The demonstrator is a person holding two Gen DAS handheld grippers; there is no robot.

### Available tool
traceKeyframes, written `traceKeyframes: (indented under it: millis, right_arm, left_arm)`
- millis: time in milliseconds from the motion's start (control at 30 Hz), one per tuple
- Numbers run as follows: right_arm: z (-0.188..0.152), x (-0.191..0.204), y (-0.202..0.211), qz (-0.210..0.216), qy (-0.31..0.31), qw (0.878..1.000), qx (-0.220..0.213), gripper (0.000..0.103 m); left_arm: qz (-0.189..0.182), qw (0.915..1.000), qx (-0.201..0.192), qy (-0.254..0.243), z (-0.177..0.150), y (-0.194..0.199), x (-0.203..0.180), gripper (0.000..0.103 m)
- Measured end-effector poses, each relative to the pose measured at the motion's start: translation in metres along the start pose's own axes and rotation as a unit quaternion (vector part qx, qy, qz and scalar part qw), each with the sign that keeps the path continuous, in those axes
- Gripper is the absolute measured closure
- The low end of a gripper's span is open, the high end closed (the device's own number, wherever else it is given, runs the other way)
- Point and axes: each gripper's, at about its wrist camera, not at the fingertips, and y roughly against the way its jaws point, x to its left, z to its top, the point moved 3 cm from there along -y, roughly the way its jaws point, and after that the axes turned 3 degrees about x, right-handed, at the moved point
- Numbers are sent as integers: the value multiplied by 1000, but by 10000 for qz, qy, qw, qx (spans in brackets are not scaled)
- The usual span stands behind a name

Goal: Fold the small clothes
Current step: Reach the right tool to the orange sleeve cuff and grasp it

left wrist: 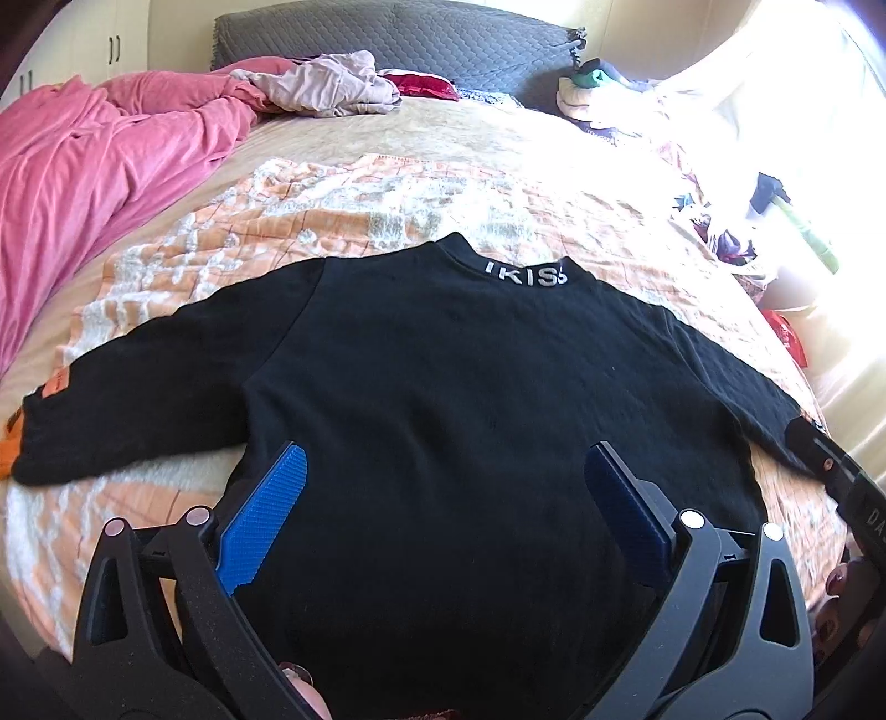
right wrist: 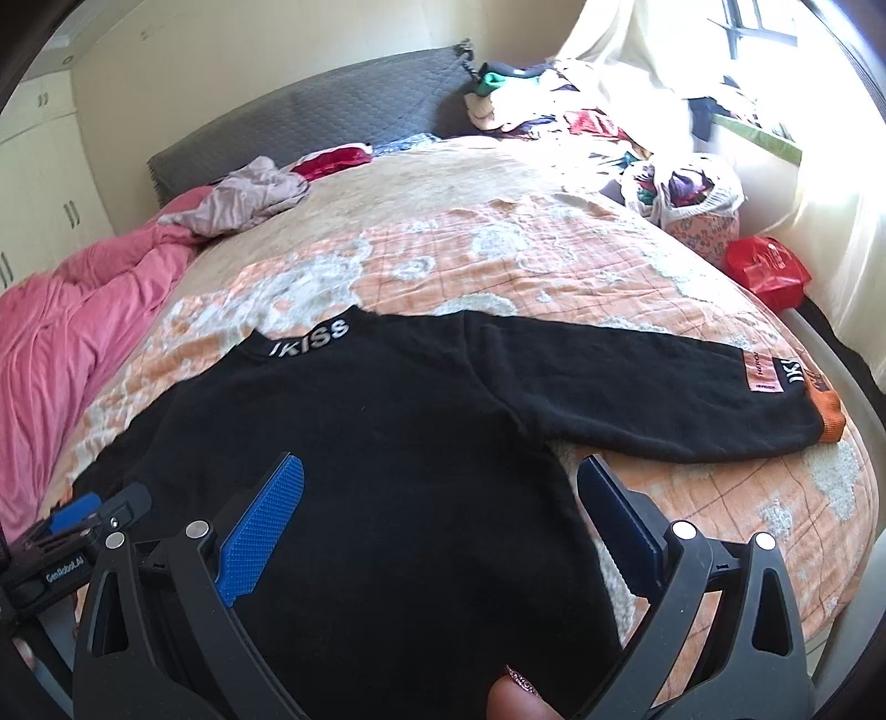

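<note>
A small black long-sleeved sweater (left wrist: 443,387) with "IKISS" on the collar lies flat on the bed, sleeves spread, orange cuffs at the ends. It also shows in the right wrist view (right wrist: 387,432). My left gripper (left wrist: 443,465) is open, its blue pads hovering over the sweater's lower body near the hem. My right gripper (right wrist: 440,482) is open over the sweater's right lower side, its right finger beyond the sweater's edge, below the right sleeve (right wrist: 664,399). The left gripper's tip shows at the left edge of the right wrist view (right wrist: 99,512).
An orange and white quilt (left wrist: 387,205) covers the bed. A pink blanket (left wrist: 83,183) lies at the left. Crumpled clothes (left wrist: 326,83) lie near the grey headboard (left wrist: 398,39). A clothes pile (right wrist: 581,105), a bag of clothes (right wrist: 692,194) and a red bag (right wrist: 767,271) are at the right.
</note>
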Motion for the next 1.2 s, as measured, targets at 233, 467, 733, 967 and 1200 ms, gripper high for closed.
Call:
traceKeyframes:
  millis: [233,467,733,967,1200]
  right_arm:
    - [18,-42,-17,-363,-524,9979,-64,4]
    - [27,-110,-25,-849,-1283,9880,-164,4]
    - [20,-174,-34,-1303,-2027,9705,-104,4]
    - [8,-227,-39,-1688,-2712,9476,-52,4]
    - [-4,-266,-54,-1831,-3316,9252,202,4]
  left_arm:
    - [-97,9998,165,20,13,-21,-8,8]
    - [-158,9994,295,-28,21,-41,-18,8]
    - [-230,9988,415,-134,26,-60,-30,8]
    - [-272,9976,560,-290,29,-77,-46,8]
    - [-245,9963,673,-473,28,-97,-65,8]
